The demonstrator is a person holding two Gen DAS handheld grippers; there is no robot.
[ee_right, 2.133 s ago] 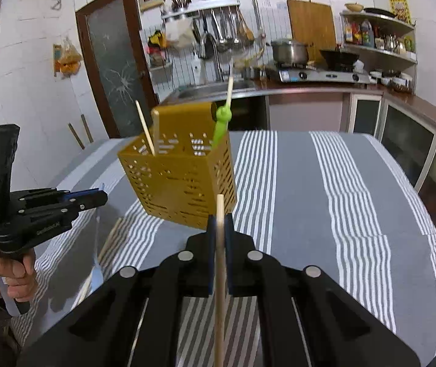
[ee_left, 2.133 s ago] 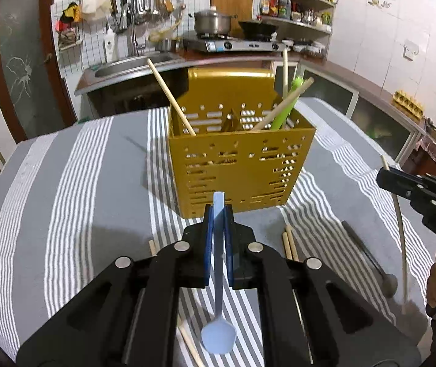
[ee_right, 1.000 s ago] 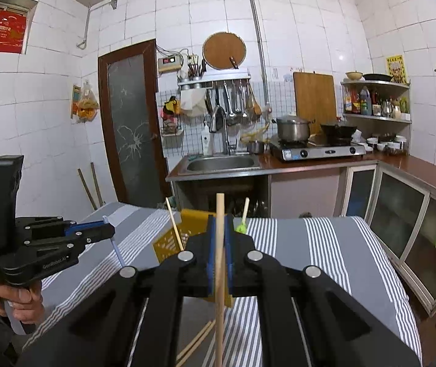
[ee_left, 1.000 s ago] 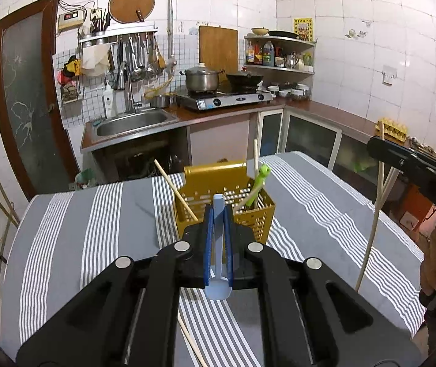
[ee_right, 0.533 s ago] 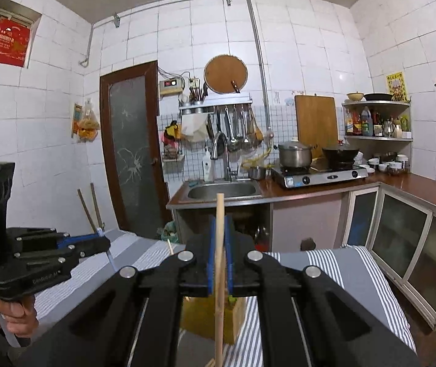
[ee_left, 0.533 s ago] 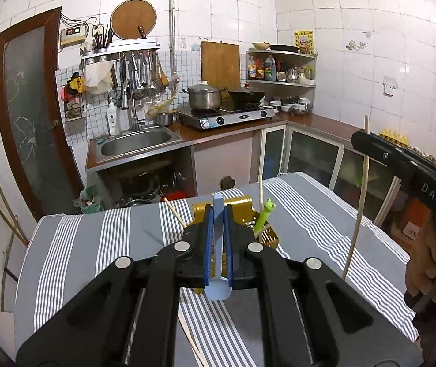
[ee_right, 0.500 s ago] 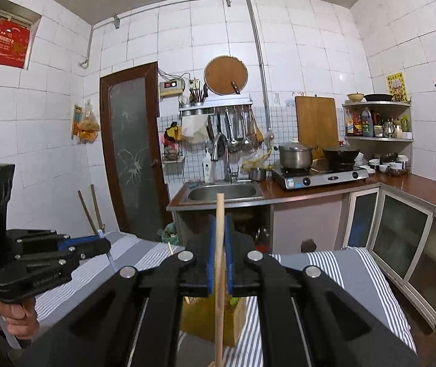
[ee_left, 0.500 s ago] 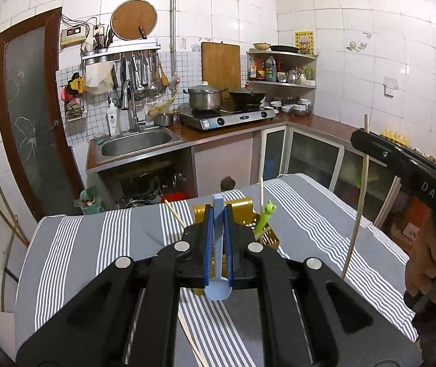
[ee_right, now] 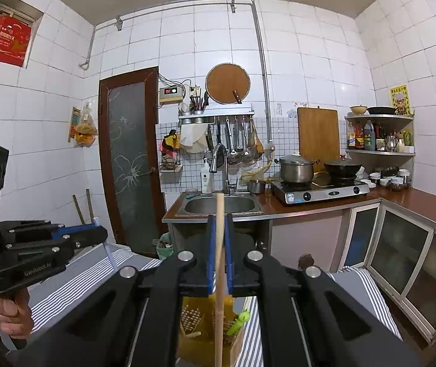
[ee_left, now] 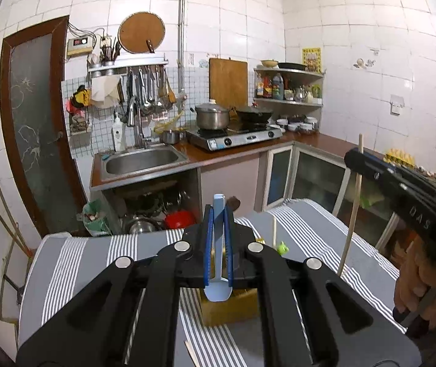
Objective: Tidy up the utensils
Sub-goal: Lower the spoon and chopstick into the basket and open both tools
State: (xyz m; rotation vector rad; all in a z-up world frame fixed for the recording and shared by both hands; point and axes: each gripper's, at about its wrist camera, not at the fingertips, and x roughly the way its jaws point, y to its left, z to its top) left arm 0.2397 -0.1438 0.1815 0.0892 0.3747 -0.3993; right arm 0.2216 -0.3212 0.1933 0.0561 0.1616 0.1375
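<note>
Both raised above the yellow caddy (ee_right: 199, 321): left gripper (ee_left: 218, 244) clamping blue spoon (ee_left: 218, 287), right gripper (ee_right: 219, 250) clamping wooden chopstick (ee_right: 219, 275).

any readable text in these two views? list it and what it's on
"DAS" on the right gripper body, left wrist view; further letters hidden.
"GenRobot.AI" on the left gripper body, right wrist view.
Red box high on the wall: white characters, too blurred to read.
Wall controller: red digits, unreadable.
Yellow poster and bottle labels on the shelf: too small.
</note>
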